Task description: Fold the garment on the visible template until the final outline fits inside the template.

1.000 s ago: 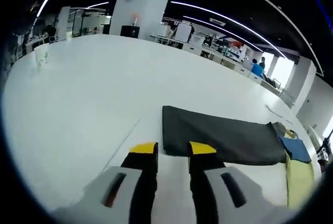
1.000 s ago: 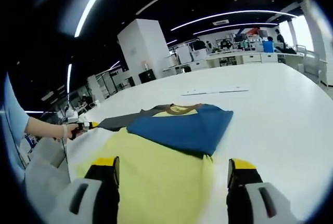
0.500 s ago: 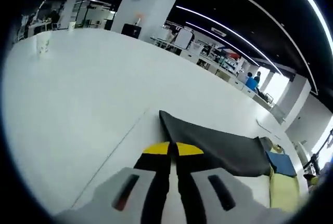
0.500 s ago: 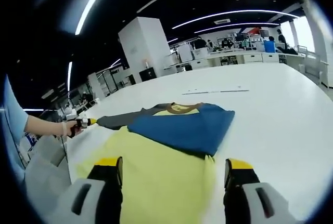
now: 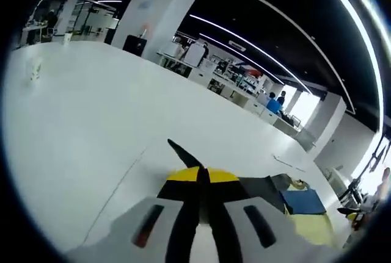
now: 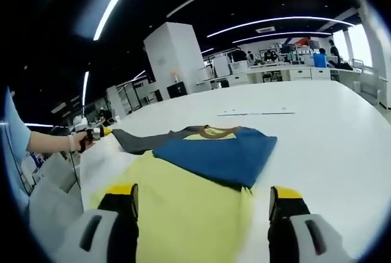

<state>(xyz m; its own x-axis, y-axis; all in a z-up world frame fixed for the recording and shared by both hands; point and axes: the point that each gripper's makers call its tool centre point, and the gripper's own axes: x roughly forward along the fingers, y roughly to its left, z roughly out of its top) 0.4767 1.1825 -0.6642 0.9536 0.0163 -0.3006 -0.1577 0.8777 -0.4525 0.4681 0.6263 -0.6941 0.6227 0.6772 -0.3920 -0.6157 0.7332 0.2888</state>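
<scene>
A shirt lies on the white table [image 6: 330,135], with a yellow body [image 6: 183,211], a blue sleeve [image 6: 220,153] folded across it and a brown collar [image 6: 214,132]. Its dark grey sleeve [image 6: 137,140] stretches to the left, where a hand holds my left gripper [image 6: 98,133] on the cuff. In the left gripper view, the left gripper [image 5: 201,175] is shut on the grey sleeve [image 5: 259,187], whose corner sticks up past the tips. My right gripper [image 6: 203,194] is open above the yellow body, jaws wide apart and holding nothing.
A thin marked line [image 6: 256,113] runs on the table beyond the shirt, and another faint line [image 5: 125,180] lies left of the left gripper. Bare white tabletop [image 5: 91,110] spreads all around. Desks, a white pillar [image 6: 174,55] and people stand far behind.
My left gripper closed onto the end of the grey sleeve and has raised it off the table. The right gripper stays open in much the same place.
</scene>
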